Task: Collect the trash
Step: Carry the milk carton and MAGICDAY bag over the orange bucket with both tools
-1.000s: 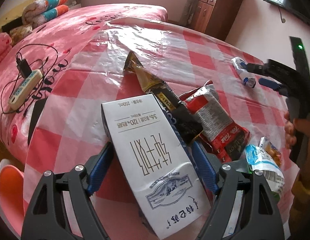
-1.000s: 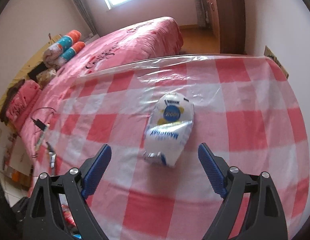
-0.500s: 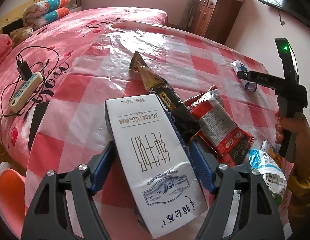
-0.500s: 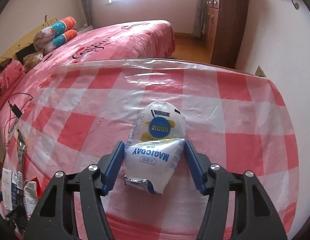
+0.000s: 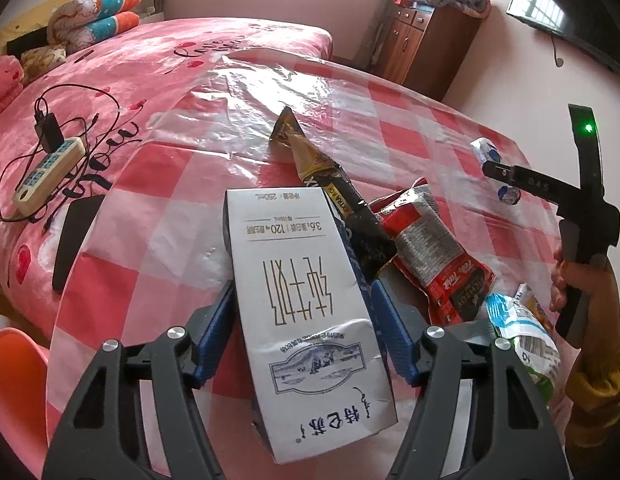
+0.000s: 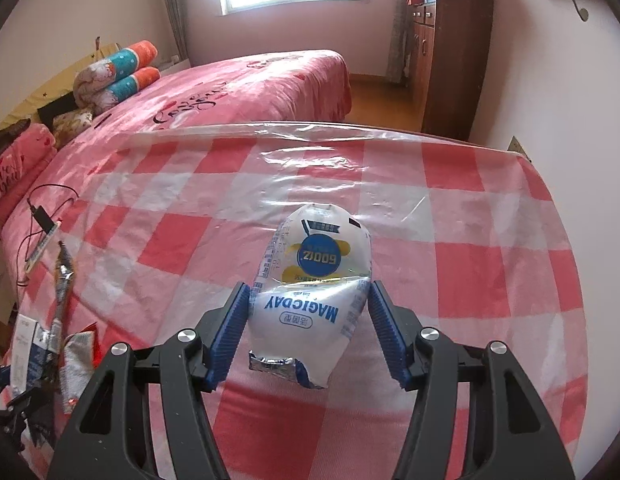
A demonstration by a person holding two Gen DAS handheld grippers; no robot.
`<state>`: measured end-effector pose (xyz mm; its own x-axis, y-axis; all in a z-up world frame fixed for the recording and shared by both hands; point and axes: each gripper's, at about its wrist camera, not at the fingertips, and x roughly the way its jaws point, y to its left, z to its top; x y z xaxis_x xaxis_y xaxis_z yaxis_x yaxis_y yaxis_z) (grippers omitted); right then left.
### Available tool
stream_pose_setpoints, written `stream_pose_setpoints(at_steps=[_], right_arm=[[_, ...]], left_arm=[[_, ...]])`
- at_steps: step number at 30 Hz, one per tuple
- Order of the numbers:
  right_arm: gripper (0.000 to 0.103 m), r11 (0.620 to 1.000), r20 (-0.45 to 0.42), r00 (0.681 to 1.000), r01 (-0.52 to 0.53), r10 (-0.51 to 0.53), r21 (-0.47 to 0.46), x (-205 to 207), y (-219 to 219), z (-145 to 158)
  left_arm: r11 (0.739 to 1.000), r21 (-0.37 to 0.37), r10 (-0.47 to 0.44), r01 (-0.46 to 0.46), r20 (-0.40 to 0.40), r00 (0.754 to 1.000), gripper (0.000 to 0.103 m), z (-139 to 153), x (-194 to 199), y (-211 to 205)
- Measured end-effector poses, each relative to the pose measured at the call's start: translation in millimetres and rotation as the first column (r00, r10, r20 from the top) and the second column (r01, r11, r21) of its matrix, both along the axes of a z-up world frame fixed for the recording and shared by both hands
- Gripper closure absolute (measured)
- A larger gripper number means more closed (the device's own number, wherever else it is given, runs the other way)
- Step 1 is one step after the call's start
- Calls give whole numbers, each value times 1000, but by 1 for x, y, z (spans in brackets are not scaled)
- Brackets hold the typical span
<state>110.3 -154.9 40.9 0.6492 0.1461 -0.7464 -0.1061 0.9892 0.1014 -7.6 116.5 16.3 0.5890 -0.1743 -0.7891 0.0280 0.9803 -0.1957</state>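
Across the checked desk (image 5: pixel 157 184) both tongs are already busy, so the collecting looks under way but far from finished. The left tongs (image 5: pixel 303 320) have the white milk carton (image 5: pixel 305 300) between their blue pads; their jaws have just been closing, the left pad meets the carton's side and the right pad sits against its blue edge, so I judge it gripped, though only lightly. The carton fills the lower middle of that frame. The right tongs (image 6: pixel 307 316) have also just been closing and now pinch the white snack pouch (image 6: pixel 310 300) at lower centre, its plastic visibly squeezed in between the pads. Left to gather, as far as I can see: the long dark wrapper (image 5: pixel 330 192) and the red noodle packet (image 5: pixel 430 256), touching each other just right of the carton, and a blue-and-white packet (image 5: pixel 522 324) at the lower right. No bin or bag shows in either view, so where all this goes I cannot tell. Only the left view shows the pile up close and the right tongs from outside, with a hand (image 5: pixel 566 280) on their handle at the right edge. Only the right view shows the pouch's print and how the pads press it; there the pile is a small cluster at the lower left.
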Motion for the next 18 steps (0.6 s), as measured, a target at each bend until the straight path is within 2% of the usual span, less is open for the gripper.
stream_pose_setpoints(at_steps=[18], right_arm=[[42, 984, 67, 997, -57, 46, 167, -74, 14, 43]], left_arm=[[998, -61, 8, -6, 38, 999, 36, 8, -30, 27]])
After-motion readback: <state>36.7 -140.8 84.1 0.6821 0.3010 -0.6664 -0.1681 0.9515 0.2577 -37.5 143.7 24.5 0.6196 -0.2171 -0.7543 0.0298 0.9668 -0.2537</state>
